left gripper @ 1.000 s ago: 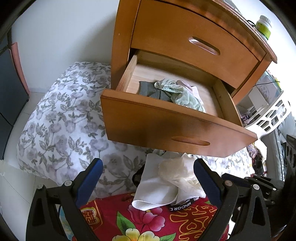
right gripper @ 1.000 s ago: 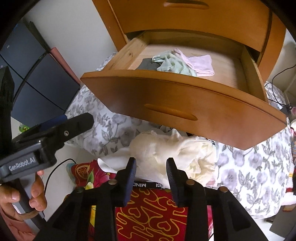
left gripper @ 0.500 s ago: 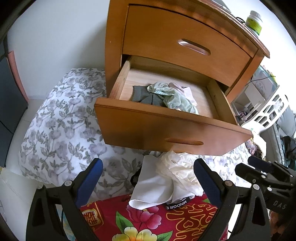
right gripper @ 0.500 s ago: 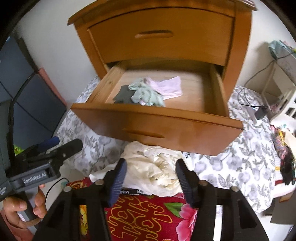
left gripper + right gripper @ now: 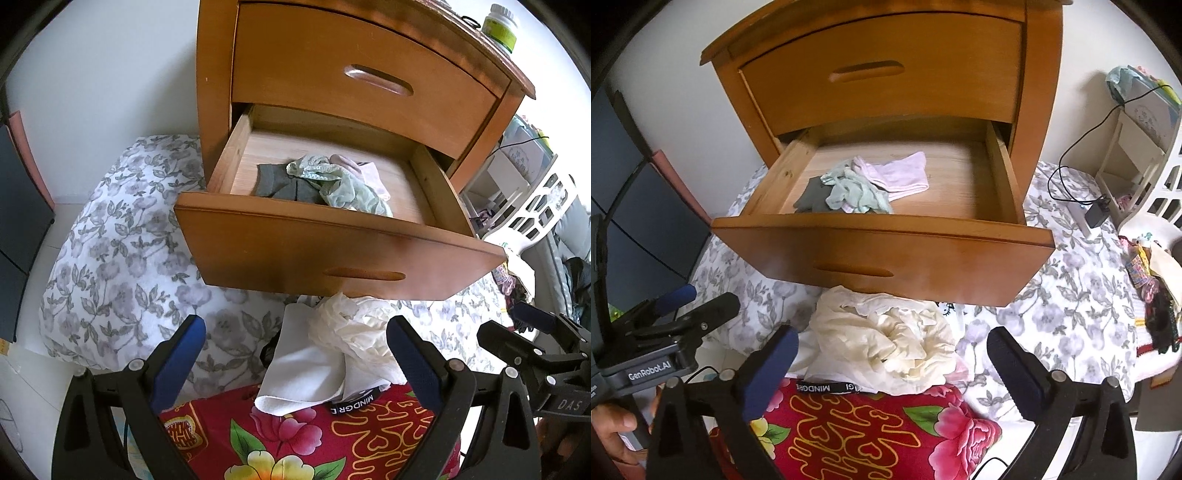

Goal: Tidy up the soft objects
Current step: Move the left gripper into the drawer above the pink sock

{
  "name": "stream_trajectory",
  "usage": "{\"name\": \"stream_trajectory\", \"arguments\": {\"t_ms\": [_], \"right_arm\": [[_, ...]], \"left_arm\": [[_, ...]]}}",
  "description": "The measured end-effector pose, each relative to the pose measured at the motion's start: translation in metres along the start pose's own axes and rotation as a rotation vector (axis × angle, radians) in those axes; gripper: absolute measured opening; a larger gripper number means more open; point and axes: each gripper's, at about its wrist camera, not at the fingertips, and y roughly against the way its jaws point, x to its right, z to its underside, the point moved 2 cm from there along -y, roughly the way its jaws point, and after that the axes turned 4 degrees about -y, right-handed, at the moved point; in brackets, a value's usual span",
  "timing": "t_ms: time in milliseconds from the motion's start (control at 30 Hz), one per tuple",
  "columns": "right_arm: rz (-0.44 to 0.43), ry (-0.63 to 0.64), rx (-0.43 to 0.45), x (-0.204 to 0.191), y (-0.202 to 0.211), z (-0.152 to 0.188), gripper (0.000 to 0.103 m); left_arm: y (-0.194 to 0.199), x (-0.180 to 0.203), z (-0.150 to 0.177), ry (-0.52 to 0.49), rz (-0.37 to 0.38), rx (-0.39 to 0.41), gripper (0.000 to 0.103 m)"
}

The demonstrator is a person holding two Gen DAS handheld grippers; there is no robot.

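A crumpled cream cloth [image 5: 886,343] lies on the bed just below the open lower drawer [image 5: 882,254] of a wooden nightstand. In the drawer lie a grey garment [image 5: 810,197], a pale green one [image 5: 857,194] and a pink one [image 5: 905,175]. My right gripper [image 5: 892,365] hovers over the cream cloth; its jaws are opening wide and touch nothing. My left gripper [image 5: 295,350] stands open above the same cream cloth [image 5: 351,332] and a white folded cloth [image 5: 303,373], holding nothing. The drawer [image 5: 332,254] shows the same three garments in the left wrist view.
A red floral blanket [image 5: 864,428] with a black strap lies nearest me. The bed has a grey floral sheet [image 5: 110,258]. A bottle [image 5: 500,24] stands on the nightstand top. A white basket [image 5: 543,206], a cable and adapter [image 5: 1097,214] are at the right.
My right gripper's jaws have spread from nearly shut to wide apart, and it has pulled back and up from the cream cloth. The left gripper has kept its place, open.
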Motion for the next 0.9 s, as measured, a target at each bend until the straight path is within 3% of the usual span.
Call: {"name": "stream_trajectory", "arguments": {"t_ms": [267, 467, 733, 900], "right_arm": [[-0.008, -0.018, 0.011, 0.007, -0.004, 0.000, 0.103], [-0.022, -0.040, 0.028, 0.015, -0.004, -0.004, 0.103], [-0.043, -0.057, 0.037, 0.023, -0.009, -0.008, 0.103], [-0.044, -0.079, 0.050, 0.031, -0.013, -0.011, 0.103]], "left_arm": [[-0.008, 0.002, -0.002, -0.004, 0.014, -0.024, 0.098], [0.002, 0.002, -0.016, -0.015, 0.041, 0.026, 0.099], [0.028, -0.011, -0.078, -0.025, 0.031, 0.162, 0.101], [0.023, -0.020, -0.118, -0.040, 0.031, 0.167, 0.103]]}}
